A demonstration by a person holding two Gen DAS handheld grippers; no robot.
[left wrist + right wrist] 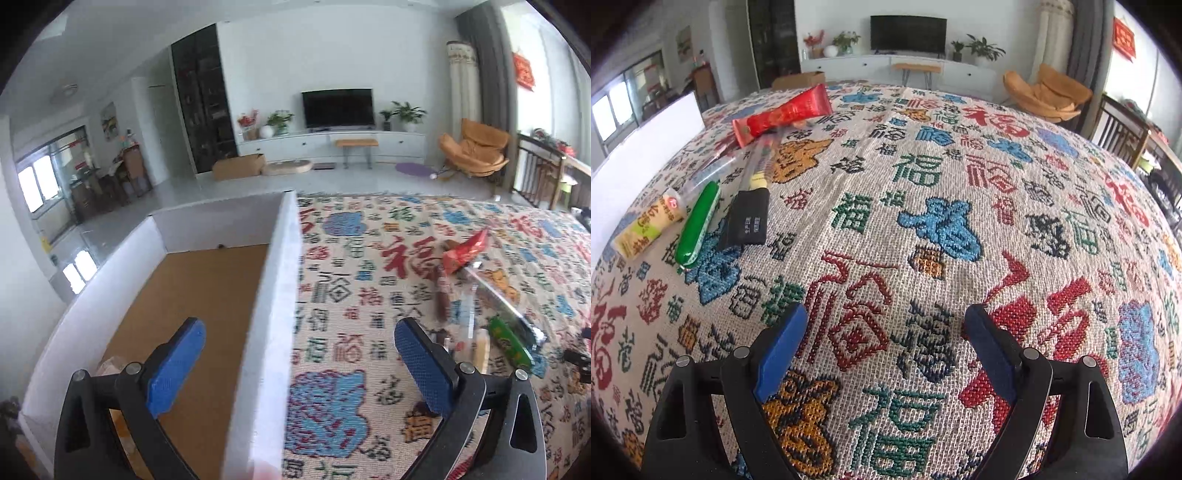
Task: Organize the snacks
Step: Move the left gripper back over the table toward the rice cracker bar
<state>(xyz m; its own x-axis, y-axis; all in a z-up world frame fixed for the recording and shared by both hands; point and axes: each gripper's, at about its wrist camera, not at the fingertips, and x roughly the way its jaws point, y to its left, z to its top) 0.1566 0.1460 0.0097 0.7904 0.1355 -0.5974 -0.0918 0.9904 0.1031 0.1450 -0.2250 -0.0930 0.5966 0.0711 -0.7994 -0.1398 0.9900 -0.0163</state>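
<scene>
My left gripper [299, 365] is open and empty, its blue pads either side of the right wall of a white box [280, 280] with a brown floor. A pale wrapped snack [110, 365] lies in the box's near corner, partly hidden by the left finger. On the patterned cloth to the right lie a red packet [465, 247] and a green packet [509, 341] among clear wrappers. My right gripper [886, 350] is open and empty above bare cloth. To its far left lie the red packet [783, 114], green packet [698, 221], a black packet [746, 221] and a cream packet [646, 229].
The patterned cloth [923, 221] covers the whole table. The white box [646, 133] stands along the table's left side. Beyond the table are a TV unit [332, 144], an orange armchair [476, 151], a cardboard box [240, 166] and a wooden chair [539, 177].
</scene>
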